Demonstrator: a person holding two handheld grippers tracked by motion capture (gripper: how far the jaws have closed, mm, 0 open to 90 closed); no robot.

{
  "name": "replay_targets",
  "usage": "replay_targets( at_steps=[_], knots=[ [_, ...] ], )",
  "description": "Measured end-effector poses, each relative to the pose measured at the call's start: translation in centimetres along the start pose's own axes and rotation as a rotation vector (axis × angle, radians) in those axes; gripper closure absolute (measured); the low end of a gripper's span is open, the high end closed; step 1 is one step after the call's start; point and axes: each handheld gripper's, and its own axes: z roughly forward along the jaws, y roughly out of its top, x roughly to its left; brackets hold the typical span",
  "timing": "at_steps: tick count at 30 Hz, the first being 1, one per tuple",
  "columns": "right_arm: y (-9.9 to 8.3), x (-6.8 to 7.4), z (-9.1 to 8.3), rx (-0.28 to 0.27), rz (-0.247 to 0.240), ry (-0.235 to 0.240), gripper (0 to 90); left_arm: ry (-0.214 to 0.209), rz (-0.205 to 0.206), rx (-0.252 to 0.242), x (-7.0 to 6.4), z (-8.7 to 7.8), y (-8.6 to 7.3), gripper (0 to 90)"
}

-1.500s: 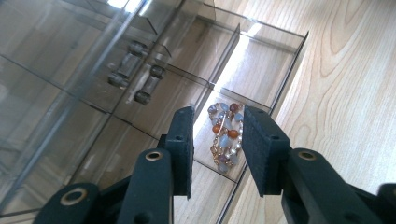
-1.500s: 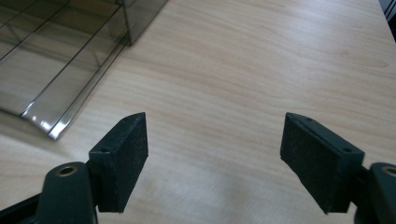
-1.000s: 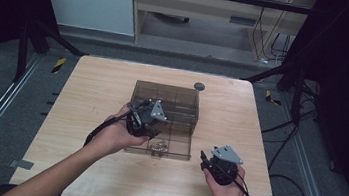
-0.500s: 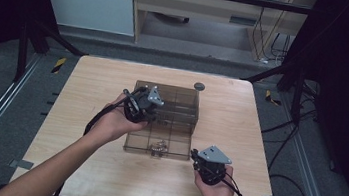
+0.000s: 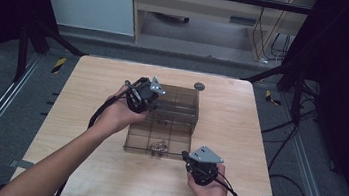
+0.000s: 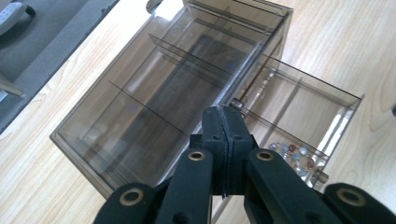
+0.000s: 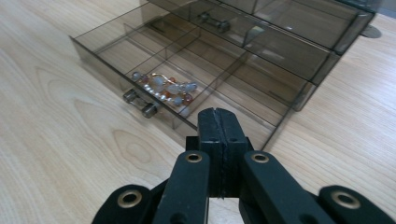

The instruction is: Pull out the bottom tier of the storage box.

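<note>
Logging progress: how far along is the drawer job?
Done: the bottom drawer of the smoky clear plastic drawer box is pulled out, with a beaded bracelet inside. In hand: nothing; left gripper rests shut over the box, right gripper shut near the drawer front. Left: probably pushing it closed.

A small dark round disc [image 5: 198, 86] lies on the light wooden bench [image 5: 87, 97] near its far edge, right of centre. Beyond the bench stands a wooden cabinet [image 5: 198, 10]; black cables [image 5: 288, 137] trail across the floor at the right.

Smoky clear drawer box [image 5: 173, 109] on the table — bottom drawer [image 7: 177, 70] pulled open, holding a bead bracelet [image 7: 164, 89].
</note>
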Motion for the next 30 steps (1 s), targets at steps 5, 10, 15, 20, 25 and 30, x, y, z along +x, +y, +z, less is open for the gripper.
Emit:
replay_targets(
  at_steps=[5,10,15,20,25,30],
  knots=[
    [0.1,0.5,0.5,0.017,-0.018,0.024,90.0,0.021,-0.012,0.003,0.7,0.2,0.2,89.8],
    [0.2,0.9,0.9,0.024,-0.032,0.038,90.0,0.041,-0.036,0.006,1.6,0.7,0.2,89.9],
    [0.2,1.2,1.1,0.026,-0.034,0.049,90.0,0.053,-0.072,0.0,2.3,1.1,0.0,90.0],
    [0.3,1.5,1.5,0.037,-0.043,0.058,90.0,0.058,-0.094,-0.012,2.6,1.5,0.0,90.0],
    [0.3,1.7,1.6,0.043,-0.046,0.065,90.0,0.055,-0.109,-0.011,2.8,2.0,0.0,90.0],
    [0.3,1.7,1.8,0.053,-0.046,0.069,90.0,0.059,-0.128,-0.016,2.9,2.3,0.0,90.0]
  ],
)
